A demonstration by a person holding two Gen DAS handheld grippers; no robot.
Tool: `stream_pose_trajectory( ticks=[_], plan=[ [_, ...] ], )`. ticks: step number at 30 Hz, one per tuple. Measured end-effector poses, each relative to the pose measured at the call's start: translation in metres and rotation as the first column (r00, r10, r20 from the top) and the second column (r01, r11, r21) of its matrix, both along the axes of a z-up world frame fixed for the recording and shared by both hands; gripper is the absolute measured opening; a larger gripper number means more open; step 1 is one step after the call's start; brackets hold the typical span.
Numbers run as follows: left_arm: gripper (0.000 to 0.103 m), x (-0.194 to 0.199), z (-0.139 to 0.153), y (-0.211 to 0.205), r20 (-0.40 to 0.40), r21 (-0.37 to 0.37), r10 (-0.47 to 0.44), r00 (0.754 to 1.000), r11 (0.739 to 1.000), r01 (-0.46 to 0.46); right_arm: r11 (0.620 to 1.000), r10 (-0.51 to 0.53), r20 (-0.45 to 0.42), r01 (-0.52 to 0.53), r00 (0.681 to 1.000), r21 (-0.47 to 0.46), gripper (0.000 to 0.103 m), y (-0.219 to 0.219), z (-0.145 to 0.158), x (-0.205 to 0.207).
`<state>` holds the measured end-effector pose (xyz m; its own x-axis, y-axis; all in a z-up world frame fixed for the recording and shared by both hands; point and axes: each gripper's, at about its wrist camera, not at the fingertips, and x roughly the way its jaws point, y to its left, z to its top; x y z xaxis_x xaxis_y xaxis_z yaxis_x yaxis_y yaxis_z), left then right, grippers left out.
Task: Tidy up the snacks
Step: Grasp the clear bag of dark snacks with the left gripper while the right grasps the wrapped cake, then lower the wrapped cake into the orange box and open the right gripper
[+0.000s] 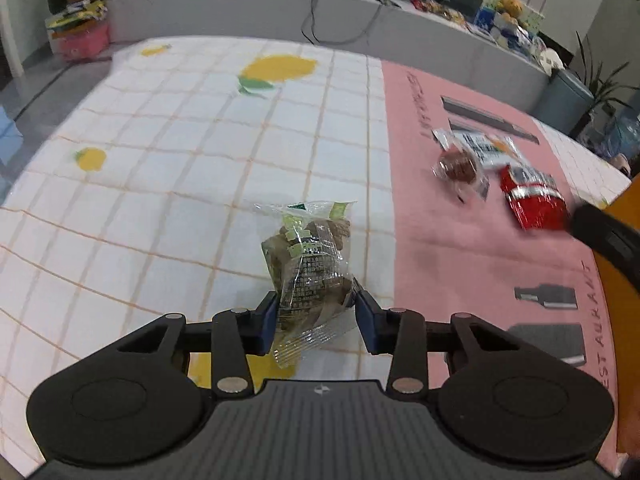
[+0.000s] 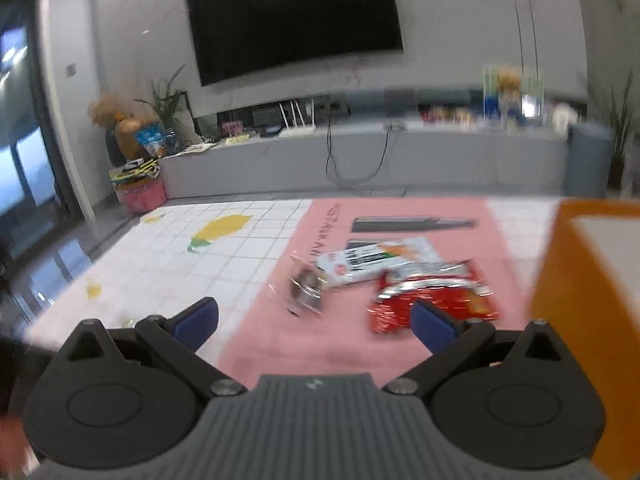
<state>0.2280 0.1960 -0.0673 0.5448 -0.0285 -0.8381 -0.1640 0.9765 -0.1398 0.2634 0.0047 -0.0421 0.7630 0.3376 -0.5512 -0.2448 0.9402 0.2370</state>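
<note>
Left gripper (image 1: 316,320) clamps a light, crinkly brownie packet (image 1: 310,264) low at its middle; right gripper (image 2: 314,320) gapes empty beside the orange box (image 2: 592,320).

The left gripper (image 1: 316,312) tilts steeply down, its blue pads (image 1: 269,322) pressed against both sides of a clear snack packet (image 1: 310,268) caught between them. The right gripper (image 2: 314,316) points forward at a shallower downward angle, its jaws spread wide with nothing between them and its blue fingertips (image 2: 434,326) blurred.
</note>
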Motion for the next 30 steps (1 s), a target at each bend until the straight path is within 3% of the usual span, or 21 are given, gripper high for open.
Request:
stream_pose_trajectory(
  ticks=[4,7,10,14,15,16,21,30],
  plan=[
    [0.046,-0.003,0.014,0.009,0.049,0.006,0.009,0.999,1.0,-0.01,0.994,-0.043,-0.116,0.054,0.992,0.095,0.089,0.022,-0.024,0.056],
    [0.046,-0.003,0.017,0.01,0.067,0.02,0.004,0.998,1.0,-0.005,0.983,-0.134,-0.202,0.156,0.97,0.099,0.087,0.032,-0.041,0.086],
    [0.045,-0.002,0.014,0.009,0.053,0.017,-0.004,0.999,1.0,0.003,0.975,-0.19,-0.235,0.21,0.953,0.065,0.078,0.04,-0.053,0.101],
    [0.045,-0.005,0.015,0.01,0.056,0.005,-0.014,0.998,1.0,0.014,0.984,-0.177,-0.2,0.177,0.964,-0.02,0.067,0.056,-0.055,0.099],
    [0.045,-0.006,0.015,0.01,0.057,0.004,-0.012,0.998,1.0,0.012,0.985,-0.171,-0.2,0.17,0.965,-0.026,0.05,0.057,-0.055,0.098],
    [0.045,-0.006,0.015,0.011,0.057,0.002,-0.01,0.998,1.0,0.01,0.987,-0.162,-0.205,0.16,0.965,-0.025,0.045,0.057,-0.053,0.097],
    [0.044,-0.012,0.021,0.01,0.08,-0.008,-0.001,0.997,1.0,0.002,0.989,-0.146,-0.149,0.141,0.978,-0.038,0.042,0.043,-0.04,0.085],
    [0.044,-0.049,0.049,-0.018,0.178,-0.033,-0.032,0.984,0.999,0.039,0.999,-0.008,-0.012,0.007,1.0,-0.035,0.041,0.011,0.009,0.017]
  ],
)
